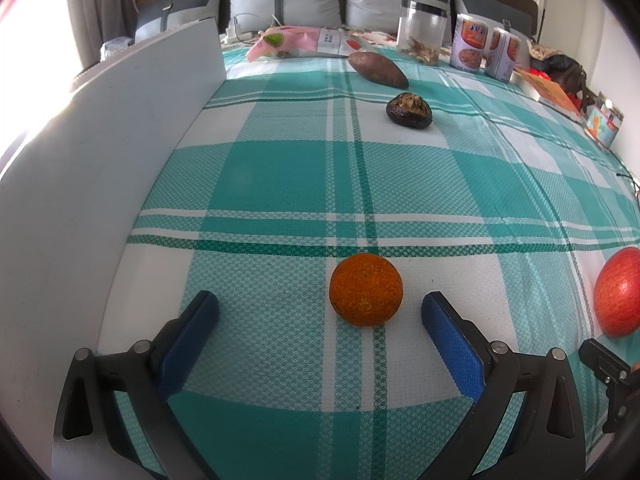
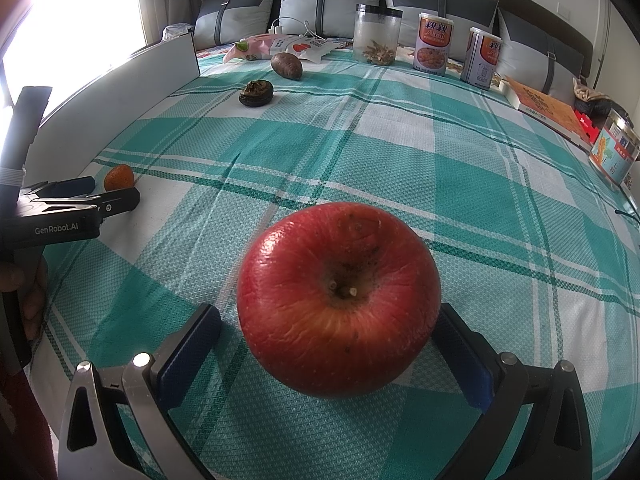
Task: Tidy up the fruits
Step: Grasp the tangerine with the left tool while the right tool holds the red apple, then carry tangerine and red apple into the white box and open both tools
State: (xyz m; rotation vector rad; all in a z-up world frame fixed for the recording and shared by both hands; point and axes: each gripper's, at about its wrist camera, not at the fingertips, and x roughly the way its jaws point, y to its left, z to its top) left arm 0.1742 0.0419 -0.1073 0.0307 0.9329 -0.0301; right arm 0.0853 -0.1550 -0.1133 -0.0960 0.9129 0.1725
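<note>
Both jaws spread wide — left gripper [image 1: 320, 312] around the small round orange [image 1: 365, 289], right gripper [image 2: 328, 332] around the big red apple [image 2: 339, 301] — ready to squeeze, on the green checked bed [image 2: 400, 168]

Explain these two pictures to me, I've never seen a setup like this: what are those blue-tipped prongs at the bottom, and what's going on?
No robot here: a person holds a two-finger gripper in each hand, each with a fisheye camera looking along its fingers. The blue prongs are those fingers.

The left camera shows the left gripper open on either side of a small orange. The right camera shows the right gripper open around a red apple; nothing is gripped yet.

Everything lies on a bed with a green plaid cover. Further back are a dark wrinkled fruit, a brown oval fruit, a clear jar and cans.
</note>
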